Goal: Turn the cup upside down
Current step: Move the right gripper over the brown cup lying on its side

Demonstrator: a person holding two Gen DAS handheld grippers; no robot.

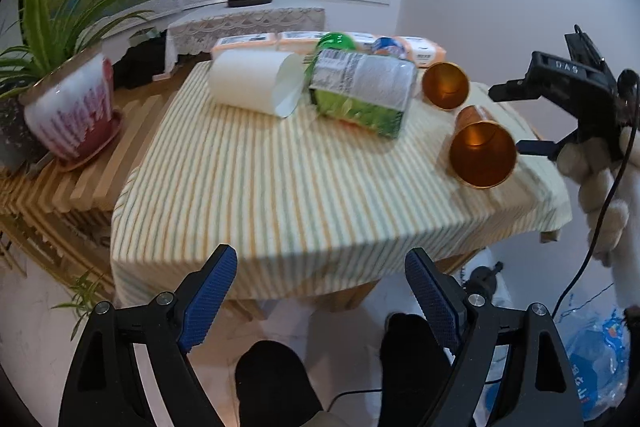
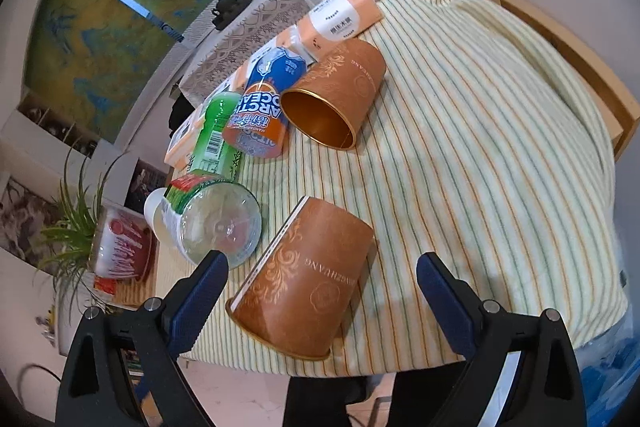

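Right gripper (image 2: pixel 322 283) hangs spread wide over the near cup (image 2: pixel 304 279), lying sideways at the table's (image 2: pixel 500 131) edge. Left gripper (image 1: pixel 320 291), spread too, waits back. Probably pre-grasp: close, then invert.

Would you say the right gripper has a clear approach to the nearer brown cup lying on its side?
Probably yes. The right gripper is open, its fingers either side of the nearer brown cup, with nothing between. The clear bottle lies close beside one finger but apart from the cup.
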